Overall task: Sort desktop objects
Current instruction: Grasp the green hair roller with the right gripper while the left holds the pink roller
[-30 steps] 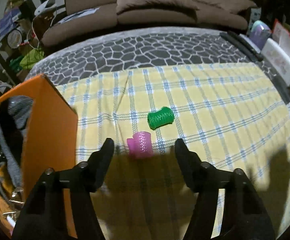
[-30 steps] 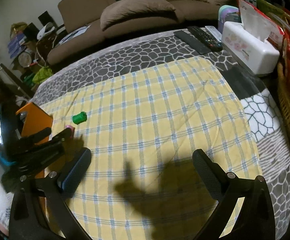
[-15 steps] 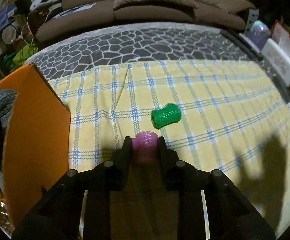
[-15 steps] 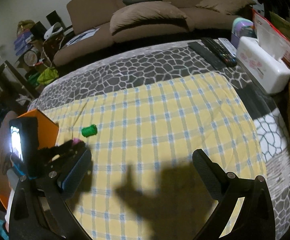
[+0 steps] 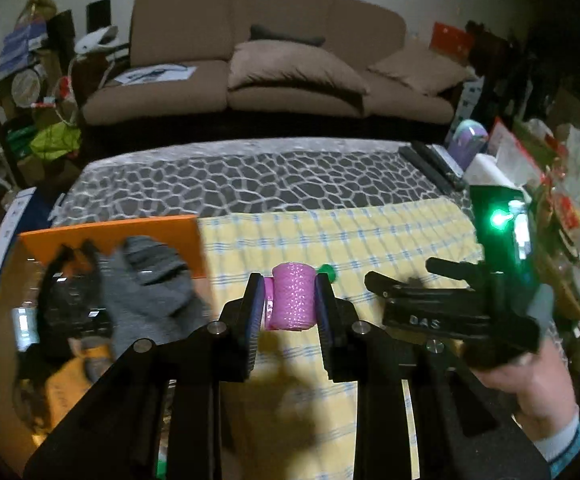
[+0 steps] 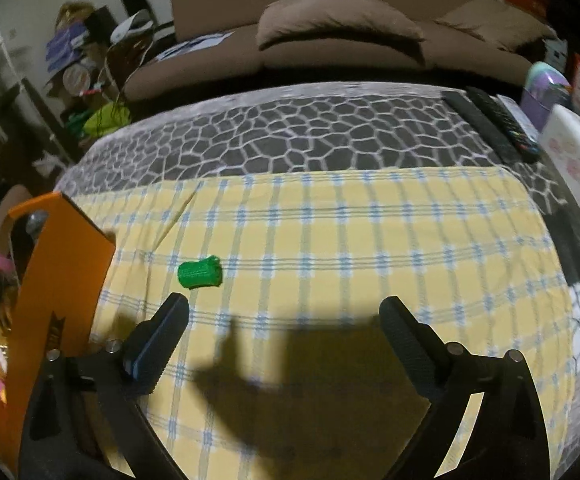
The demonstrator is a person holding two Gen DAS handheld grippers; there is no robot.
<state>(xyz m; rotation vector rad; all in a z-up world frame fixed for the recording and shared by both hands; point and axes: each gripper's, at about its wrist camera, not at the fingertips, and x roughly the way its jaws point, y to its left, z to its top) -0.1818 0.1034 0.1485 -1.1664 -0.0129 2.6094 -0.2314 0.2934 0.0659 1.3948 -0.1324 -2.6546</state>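
— Where the yellow checked cloth [image 6: 330,240] covers the grey cobble-patterned spread [image 6: 290,136], what lies on it?
— A green roller [image 6: 199,273], near the orange box [image 6: 65,280]. Right gripper [image 6: 283,316]: wide, closing, nothing between.
— And the left gripper [image 5: 290,300]?
— Clamped on the pink roller [image 5: 292,298], off the cloth. Brown sofa [image 5: 269,76] behind.

Ahead of the right hand-held gripper [image 6: 283,312], the yellow checked cloth [image 6: 350,240] lies open, with only the green roller [image 6: 199,274] just beyond its left finger. To its left the orange box [image 6: 65,280] wall stands close and blocks passage that way. Far right of it, the remote controls [image 6: 494,124] and white tissue box [image 6: 578,168] line the counter's edge, well apart.
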